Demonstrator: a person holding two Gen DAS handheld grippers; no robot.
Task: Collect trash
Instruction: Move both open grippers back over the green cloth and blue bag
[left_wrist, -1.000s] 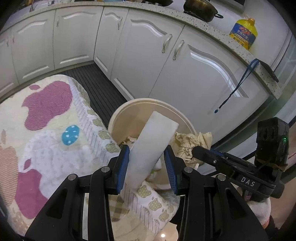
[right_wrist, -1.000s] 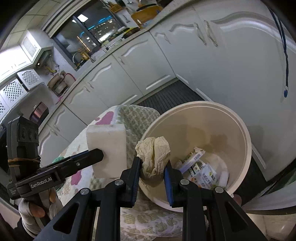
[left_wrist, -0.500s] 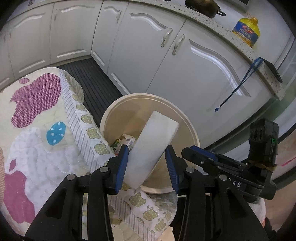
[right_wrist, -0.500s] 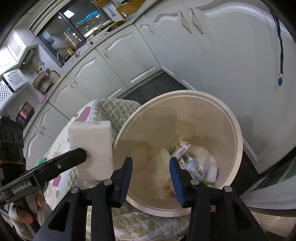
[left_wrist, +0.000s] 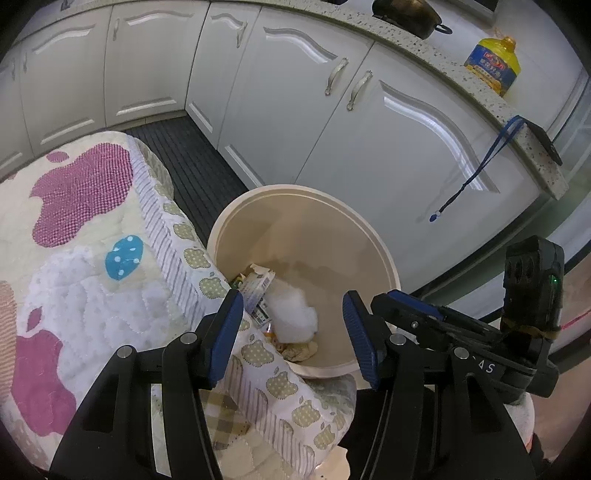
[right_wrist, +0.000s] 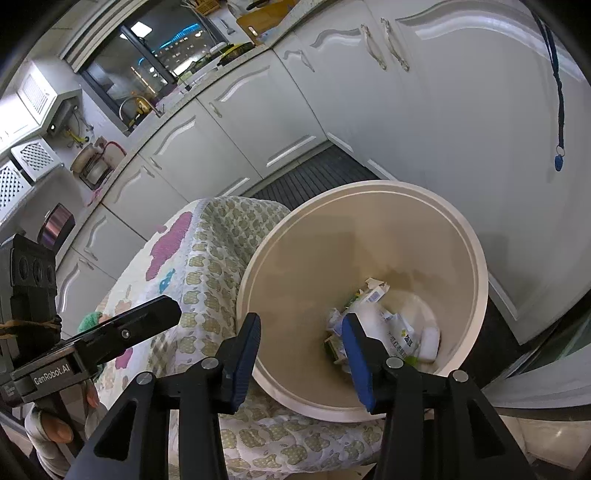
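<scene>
The beige trash bin (left_wrist: 373, 240) stands on the floor against the patterned quilt (left_wrist: 74, 280), whose edge hides the bin's near rim in the left wrist view. That view shows a white foam block (left_wrist: 293, 315) blurred inside the bin, above a crumpled tissue (left_wrist: 299, 350); the right wrist view shows printed wrappers (right_wrist: 397, 332) there instead, partly behind a finger. The left gripper (left_wrist: 291, 332) has just been opening, its jaws spread with nothing between them; the right gripper (right_wrist: 301, 354) likewise, spread and empty above the bin. Behind the bin run white kitchen cabinets (left_wrist: 295, 103), with a yellow oil bottle (left_wrist: 493, 66) on the counter.
</scene>
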